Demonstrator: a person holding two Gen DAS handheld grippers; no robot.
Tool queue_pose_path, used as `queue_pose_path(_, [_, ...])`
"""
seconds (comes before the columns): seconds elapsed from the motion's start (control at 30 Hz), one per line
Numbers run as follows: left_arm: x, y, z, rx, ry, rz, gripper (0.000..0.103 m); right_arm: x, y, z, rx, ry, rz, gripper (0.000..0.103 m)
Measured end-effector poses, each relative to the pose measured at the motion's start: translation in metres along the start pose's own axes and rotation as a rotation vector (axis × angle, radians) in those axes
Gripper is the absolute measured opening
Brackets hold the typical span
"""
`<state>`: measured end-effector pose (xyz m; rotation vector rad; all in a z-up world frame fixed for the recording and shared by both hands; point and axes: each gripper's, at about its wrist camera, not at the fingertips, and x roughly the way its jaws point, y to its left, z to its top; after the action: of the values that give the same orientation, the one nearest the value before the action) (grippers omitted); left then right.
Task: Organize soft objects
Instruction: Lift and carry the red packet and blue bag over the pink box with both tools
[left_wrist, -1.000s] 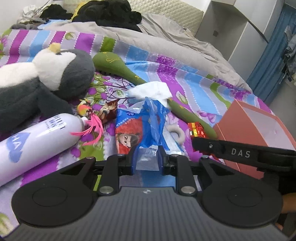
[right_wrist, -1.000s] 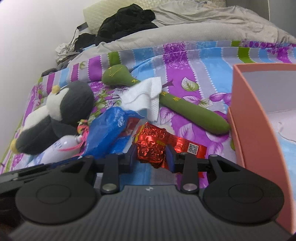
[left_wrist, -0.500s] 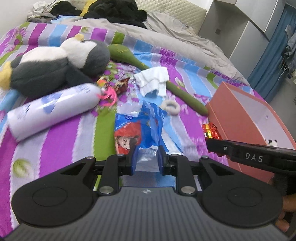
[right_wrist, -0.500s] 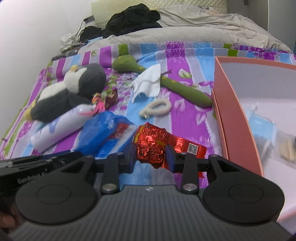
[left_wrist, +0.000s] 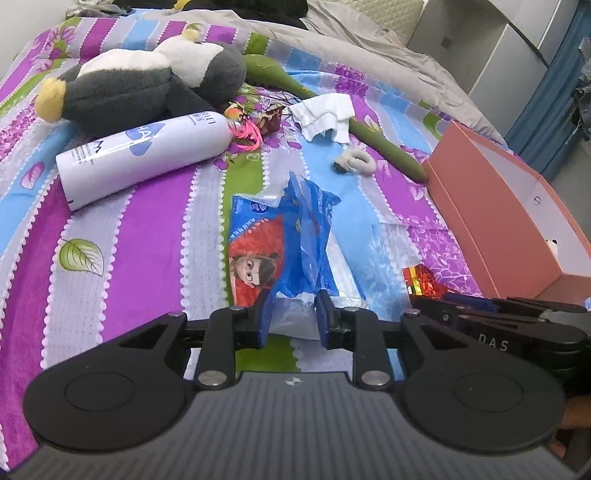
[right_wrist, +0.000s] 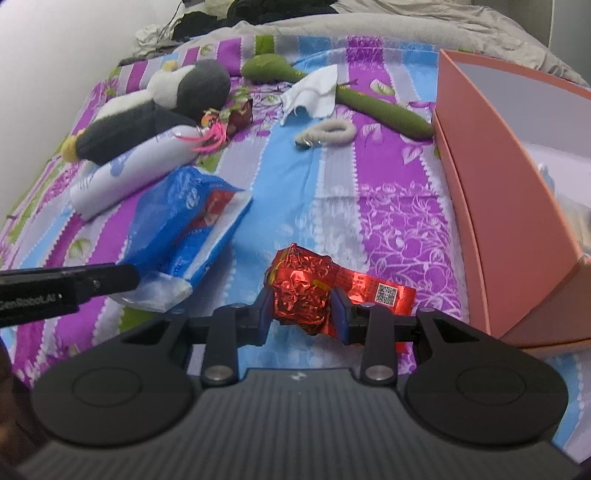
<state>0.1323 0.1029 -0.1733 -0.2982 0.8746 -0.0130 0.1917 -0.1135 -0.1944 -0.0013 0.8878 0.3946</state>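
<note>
My left gripper (left_wrist: 293, 317) hangs low over the striped bedspread and its jaws are opening. The clear end of a blue tissue pack (left_wrist: 280, 240) still lies between the fingers, and the pack rests flat on the bed. My right gripper (right_wrist: 303, 310) is shut on a crumpled red foil packet (right_wrist: 299, 284), held just above the bed to the left of a pink box (right_wrist: 498, 184). Farther up the bed lie a grey-and-white penguin plush (left_wrist: 140, 85), a long green plush (left_wrist: 388, 147), a white cloth (left_wrist: 325, 114) and a fluffy hair tie (left_wrist: 356, 160).
A white bottle (left_wrist: 144, 155) lies beside the penguin, with a pink feathery toy (left_wrist: 247, 131) at its tip. The pink box (left_wrist: 498, 206) stands open at the right with small items inside. Grey bedding and dark clothes are piled at the head of the bed.
Both grippers have drawn back down the bed, so the plush and bottle now sit farther away. The left fingers have spread a little around the pack's end. The right grip is unchanged.
</note>
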Motion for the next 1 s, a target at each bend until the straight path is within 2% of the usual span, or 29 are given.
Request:
queue_pose_path(0.1, [0.000, 0.000, 0.001, 0.000, -0.018, -0.008, 0.051, 0.001, 0.001, -0.002, -0.011, 0.005, -0.006, 0.037])
queue_pose_path(0.3, [0.009, -0.007, 0.008, 0.004, -0.028, -0.028, 0.052, 0.010, 0.001, -0.006, -0.007, 0.034, -0.001, 0.037])
queue_pose_path(0.37, [0.019, -0.010, 0.009, 0.010, -0.020, -0.007, 0.052, 0.019, 0.000, -0.005, 0.018, 0.050, 0.003, 0.037])
queue_pose_path(0.53, [0.037, -0.020, 0.010, 0.060, -0.013, 0.016, 0.051, 0.025, 0.005, -0.007, -0.021, 0.050, 0.000, 0.037])
queue_pose_path(0.63, [0.048, -0.023, 0.011, 0.069, 0.021, 0.014, 0.041, 0.024, 0.003, -0.005, -0.014, 0.054, 0.008, 0.037])
queue_pose_path(0.67, [0.051, -0.025, 0.012, 0.082, 0.023, 0.026, 0.031, 0.023, 0.002, -0.004, -0.009, 0.057, 0.012, 0.038])
queue_pose_path(0.8, [0.051, -0.026, 0.017, 0.106, 0.020, 0.064, 0.012, 0.018, 0.002, 0.000, -0.004, 0.056, 0.021, 0.037])
queue_pose_path(1.0, [0.024, -0.028, 0.030, 0.089, -0.021, 0.051, 0.007, 0.001, 0.002, 0.008, -0.002, 0.016, 0.020, 0.037])
